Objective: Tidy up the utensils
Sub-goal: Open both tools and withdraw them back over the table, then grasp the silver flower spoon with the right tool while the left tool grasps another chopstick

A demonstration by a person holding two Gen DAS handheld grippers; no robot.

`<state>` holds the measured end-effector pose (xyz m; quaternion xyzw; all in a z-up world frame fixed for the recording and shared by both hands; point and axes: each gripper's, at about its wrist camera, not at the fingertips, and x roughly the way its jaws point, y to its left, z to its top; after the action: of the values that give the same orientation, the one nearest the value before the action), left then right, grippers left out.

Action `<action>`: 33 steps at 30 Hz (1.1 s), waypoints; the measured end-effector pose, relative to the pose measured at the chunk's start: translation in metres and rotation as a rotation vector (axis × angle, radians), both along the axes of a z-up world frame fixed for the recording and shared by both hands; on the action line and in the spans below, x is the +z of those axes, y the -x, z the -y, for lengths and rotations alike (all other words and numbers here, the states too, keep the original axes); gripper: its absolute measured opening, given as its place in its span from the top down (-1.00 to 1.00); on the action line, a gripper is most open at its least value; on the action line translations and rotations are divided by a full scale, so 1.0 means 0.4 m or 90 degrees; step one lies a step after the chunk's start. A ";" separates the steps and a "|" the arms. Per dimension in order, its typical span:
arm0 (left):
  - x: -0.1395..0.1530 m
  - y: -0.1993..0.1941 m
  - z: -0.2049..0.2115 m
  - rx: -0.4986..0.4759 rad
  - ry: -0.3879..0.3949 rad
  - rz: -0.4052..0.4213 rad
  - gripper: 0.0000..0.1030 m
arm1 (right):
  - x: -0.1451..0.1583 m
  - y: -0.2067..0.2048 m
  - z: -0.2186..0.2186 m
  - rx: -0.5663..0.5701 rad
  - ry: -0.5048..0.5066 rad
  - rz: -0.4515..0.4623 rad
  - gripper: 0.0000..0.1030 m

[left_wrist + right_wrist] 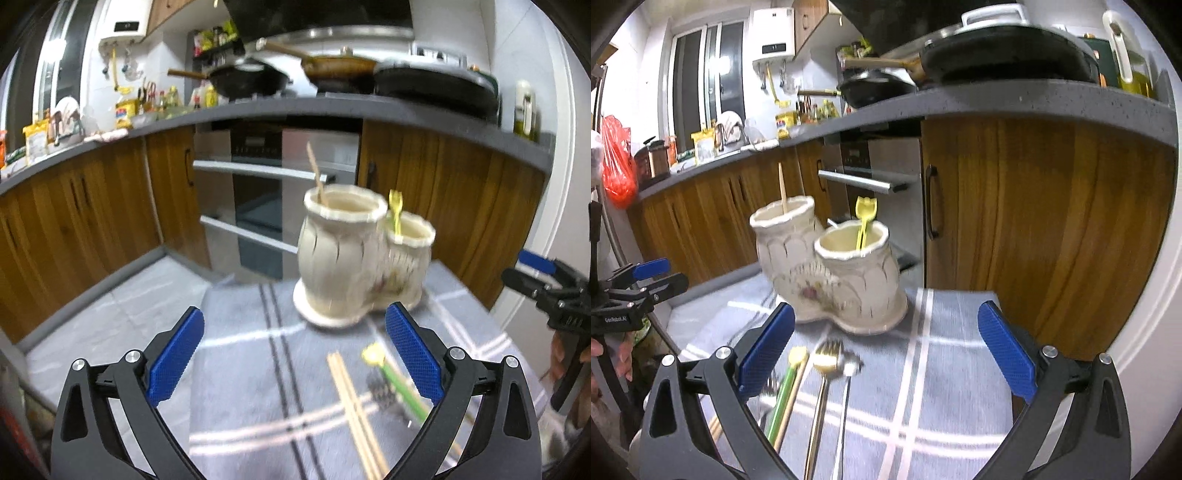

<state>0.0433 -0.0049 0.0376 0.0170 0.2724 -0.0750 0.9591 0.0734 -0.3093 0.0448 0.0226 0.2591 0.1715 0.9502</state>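
Note:
A cream ceramic holder point(343, 258) point(827, 273) with a tall cup and a short cup stands on the grey striped cloth point(251, 369) point(945, 369). A wooden stick point(316, 173) point(782, 188) leans in the tall cup and a yellow fork point(396, 210) point(864, 218) stands in the short one. Wooden chopsticks point(354, 410) and a green-handled utensil point(399, 387) point(781, 398) lie on the cloth. A gold fork point(822, 387) and a silver spoon point(846, 398) lie beside them. My left gripper point(295, 354) is open above the cloth, holding nothing. My right gripper point(886, 354) is open over the loose utensils.
Wooden cabinets point(92, 206) point(1034, 221) and an oven point(273, 192) stand behind the table under a grey counter point(332, 107) loaded with pans and bottles. The other gripper shows at each view's edge, the right gripper point(546, 284) and the left gripper point(639, 284). A red bag point(617, 162) hangs at left.

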 end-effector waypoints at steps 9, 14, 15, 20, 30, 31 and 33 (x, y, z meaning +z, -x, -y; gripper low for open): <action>-0.118 0.010 -0.002 0.012 -0.029 -0.153 -0.90 | -0.045 0.037 -0.013 0.014 0.044 -0.050 -0.91; -0.168 0.020 0.002 0.011 -0.042 -0.206 -0.89 | -0.078 0.053 -0.022 0.025 0.067 -0.076 -0.90; -0.180 0.022 0.004 0.010 -0.044 -0.220 -0.88 | -0.086 0.056 -0.024 0.028 0.070 -0.083 -0.90; -0.210 0.031 0.024 -0.010 -0.045 -0.253 -0.61 | -0.117 0.063 -0.032 0.036 0.084 -0.105 -0.90; -0.228 0.042 0.065 -0.043 -0.060 -0.301 -0.29 | -0.148 0.062 -0.028 0.034 0.113 -0.124 -0.90; -0.225 0.044 0.070 -0.047 -0.064 -0.303 -0.22 | -0.150 0.062 -0.027 0.035 0.113 -0.127 -0.90; -0.222 0.048 0.080 -0.056 -0.074 -0.306 -0.10 | -0.154 0.063 -0.026 0.037 0.116 -0.130 -0.90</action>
<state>0.0240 -0.0368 -0.0511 0.0653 0.4957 -0.1026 0.8599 0.0484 -0.2989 -0.0168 -0.0537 0.3695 0.1717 0.9116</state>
